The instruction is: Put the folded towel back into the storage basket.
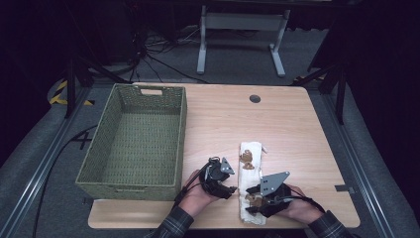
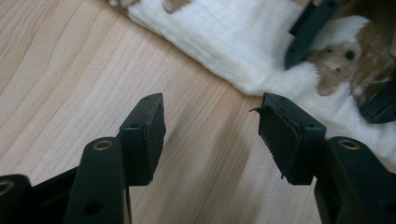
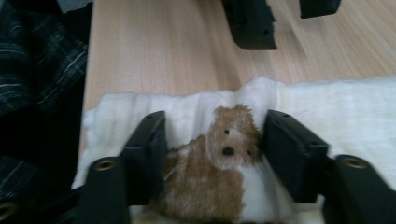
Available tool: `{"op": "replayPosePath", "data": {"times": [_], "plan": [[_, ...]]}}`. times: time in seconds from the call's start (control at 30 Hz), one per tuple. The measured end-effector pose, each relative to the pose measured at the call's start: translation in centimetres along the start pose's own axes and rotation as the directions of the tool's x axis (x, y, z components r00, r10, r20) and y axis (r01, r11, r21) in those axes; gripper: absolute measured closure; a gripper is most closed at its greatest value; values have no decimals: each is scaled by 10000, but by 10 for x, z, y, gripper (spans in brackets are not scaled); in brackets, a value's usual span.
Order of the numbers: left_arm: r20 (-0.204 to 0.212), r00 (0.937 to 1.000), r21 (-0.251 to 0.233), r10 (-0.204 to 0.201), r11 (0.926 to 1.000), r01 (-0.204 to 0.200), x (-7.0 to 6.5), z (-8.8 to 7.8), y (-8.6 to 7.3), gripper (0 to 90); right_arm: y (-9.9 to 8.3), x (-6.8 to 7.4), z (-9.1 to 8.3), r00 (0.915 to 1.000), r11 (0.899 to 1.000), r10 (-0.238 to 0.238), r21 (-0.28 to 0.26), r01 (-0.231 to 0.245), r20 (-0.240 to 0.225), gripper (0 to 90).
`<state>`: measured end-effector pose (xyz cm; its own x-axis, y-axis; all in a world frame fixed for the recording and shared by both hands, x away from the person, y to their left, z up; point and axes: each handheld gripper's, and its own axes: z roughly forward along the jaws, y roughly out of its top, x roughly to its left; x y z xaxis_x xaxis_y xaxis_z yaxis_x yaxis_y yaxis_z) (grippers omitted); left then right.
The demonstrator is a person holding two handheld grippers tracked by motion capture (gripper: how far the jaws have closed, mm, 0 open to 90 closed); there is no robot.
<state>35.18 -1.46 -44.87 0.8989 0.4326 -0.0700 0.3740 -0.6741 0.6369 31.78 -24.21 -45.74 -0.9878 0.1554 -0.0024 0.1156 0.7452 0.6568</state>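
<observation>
A woven green basket [image 1: 133, 144] sits on the left part of the light wooden table [image 1: 292, 129], its long side running away from the near edge and a handle slot cut in its far wall. A round dark hole [image 1: 254, 98] marks the table's far edge near the middle. Beyond the table, on the grey floor [image 1: 237, 54], stands a pale metal frame [image 1: 241, 25], perhaps the legs of another table, with dark cables [image 1: 158, 54] trailing to its left.

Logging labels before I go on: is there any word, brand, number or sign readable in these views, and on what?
None readable.
White towel: only brown dog pictures, no lettering.
Green woven basket: no label showing.
Table: bare wood, no markings.
</observation>
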Motion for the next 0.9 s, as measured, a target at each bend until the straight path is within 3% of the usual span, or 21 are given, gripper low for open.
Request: {"op": "replayPosePath", "data": {"times": [0.1,0.27,0.63,0.7,0.9], "plan": [[48,10000,-99,74,9999,-74,1,0,2,417,-4,3,-4,9992,9997,-189,-133,185,-339,664],[58,9995,-119,300,9995,-299,3,0,10,414,-6,1,-6,9969,9995,-292,-157,281,-731,764],[135,9963,-499,850,9952,-842,15,12,43,328,-7,-2,-8,9938,9991,-420,-119,410,-1025,796],[296,9947,-181,987,9950,-982,19,16,51,313,-7,-2,-8,9937,9990,-434,-118,424,-1031,796],[290,9920,-112,1232,9924,-1229,30,29,71,275,-7,-2,-8,9934,9991,-417,-112,407,-1073,795]]}}
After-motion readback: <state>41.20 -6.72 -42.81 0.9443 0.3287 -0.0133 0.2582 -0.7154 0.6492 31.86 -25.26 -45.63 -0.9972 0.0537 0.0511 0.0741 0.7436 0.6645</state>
